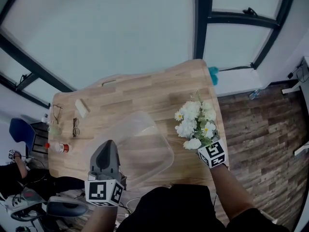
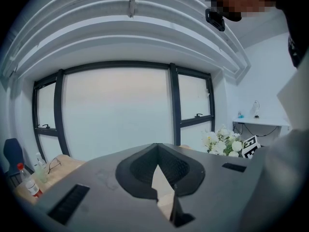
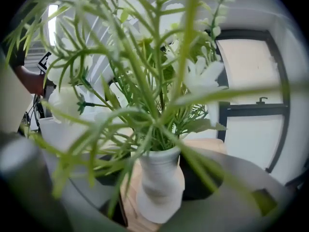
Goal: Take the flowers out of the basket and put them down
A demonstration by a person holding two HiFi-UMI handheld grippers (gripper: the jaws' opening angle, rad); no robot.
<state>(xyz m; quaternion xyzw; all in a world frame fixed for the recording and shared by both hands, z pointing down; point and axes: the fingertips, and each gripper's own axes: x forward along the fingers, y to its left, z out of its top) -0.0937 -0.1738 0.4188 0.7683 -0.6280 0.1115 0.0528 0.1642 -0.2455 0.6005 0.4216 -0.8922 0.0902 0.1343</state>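
Right claw (image 3: pixel 157 175) — near level — stands open around the flower vase (image 3: pixel 157 199); left claw (image 1: pixel 109 146) closed.

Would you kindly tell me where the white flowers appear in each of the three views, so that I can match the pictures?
Head view: the white flowers stand on the right side of the wooden table.
Left gripper view: they are small, right of centre, at mid-height.
Right gripper view: they fill the picture, with their white vase low at centre.
Shared landmark: the dark window frame.
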